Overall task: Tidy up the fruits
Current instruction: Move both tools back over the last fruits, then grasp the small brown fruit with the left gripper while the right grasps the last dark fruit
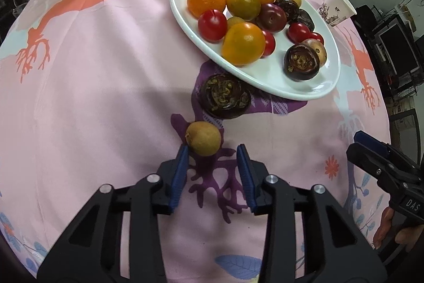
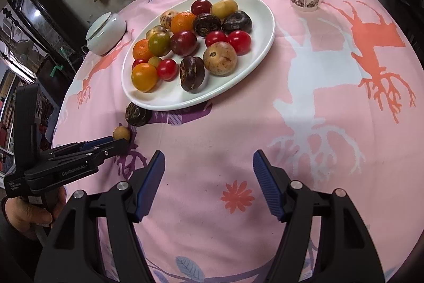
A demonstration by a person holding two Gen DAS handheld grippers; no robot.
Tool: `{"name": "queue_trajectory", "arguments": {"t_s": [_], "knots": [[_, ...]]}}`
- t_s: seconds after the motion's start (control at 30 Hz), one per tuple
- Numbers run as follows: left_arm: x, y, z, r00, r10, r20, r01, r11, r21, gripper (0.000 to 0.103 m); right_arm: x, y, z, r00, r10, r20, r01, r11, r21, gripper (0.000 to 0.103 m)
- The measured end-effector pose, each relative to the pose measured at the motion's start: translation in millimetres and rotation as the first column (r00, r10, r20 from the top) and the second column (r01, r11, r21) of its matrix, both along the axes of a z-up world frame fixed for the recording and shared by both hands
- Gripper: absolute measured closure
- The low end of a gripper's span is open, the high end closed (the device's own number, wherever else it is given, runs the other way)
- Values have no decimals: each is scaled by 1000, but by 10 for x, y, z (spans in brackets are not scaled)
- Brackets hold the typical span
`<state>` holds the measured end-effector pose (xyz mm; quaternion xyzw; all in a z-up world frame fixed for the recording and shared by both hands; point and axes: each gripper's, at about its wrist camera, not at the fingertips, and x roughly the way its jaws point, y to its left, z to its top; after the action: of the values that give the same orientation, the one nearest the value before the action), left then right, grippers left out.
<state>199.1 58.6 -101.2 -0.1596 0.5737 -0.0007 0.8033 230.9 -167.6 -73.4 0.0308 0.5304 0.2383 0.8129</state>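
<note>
Soft indoor light, faint shadows, strong fisheye edge distortion.

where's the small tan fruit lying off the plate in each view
Left wrist view: small tan fruit low centre, just beyond the left hand-held gripper tips.
Right wrist view: far left, mid-height.
Shared landmark: the dark brown fruit beside it, at the white plate edge.

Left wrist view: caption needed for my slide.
Left tool nearing a small tan fruit on the pink cloth, below the fruit plate.
</note>
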Motion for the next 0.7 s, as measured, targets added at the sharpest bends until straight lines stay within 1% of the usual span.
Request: {"name": "queue_trajectory", "arguments": {"t_s": [0.03,0.13,0.2,0.23,0.33,0.43,0.53,0.57,0.7], "knots": [[0,5,-10,1000,1,6,-1,1000,3,80,6,9,-6,1000,-3,-2,3,1000,2,33],[-10,25,-7,999,-13,31,13,1000,3,81,20,70,-35,1000,7,-10,-7,1000,1,33],[-19,49,10,999,-11,37,11,1000,2,82,36,142,-64,1000,19,-19,-19,1000,3,33],[-28,66,21,999,-10,41,10,1000,0,84,46,183,-79,999,28,-24,-28,1000,6,33],[-51,146,25,999,3,40,-2,1000,-19,85,73,359,-127,997,66,-37,-65,998,17,33],[-49,181,2,999,7,35,-5,999,-39,83,93,554,-171,993,105,-48,-104,994,30,33],[-25,198,-34,999,25,27,-24,999,-40,72,110,707,-179,989,138,-46,-137,990,34,33],[-8,191,-42,999,24,27,-23,999,-42,70,109,731,-174,989,144,-44,-143,989,37,33],[91,141,-68,1000,14,27,-13,1000,-26,70,134,725,-191,988,143,-49,-142,989,33,33]]}}
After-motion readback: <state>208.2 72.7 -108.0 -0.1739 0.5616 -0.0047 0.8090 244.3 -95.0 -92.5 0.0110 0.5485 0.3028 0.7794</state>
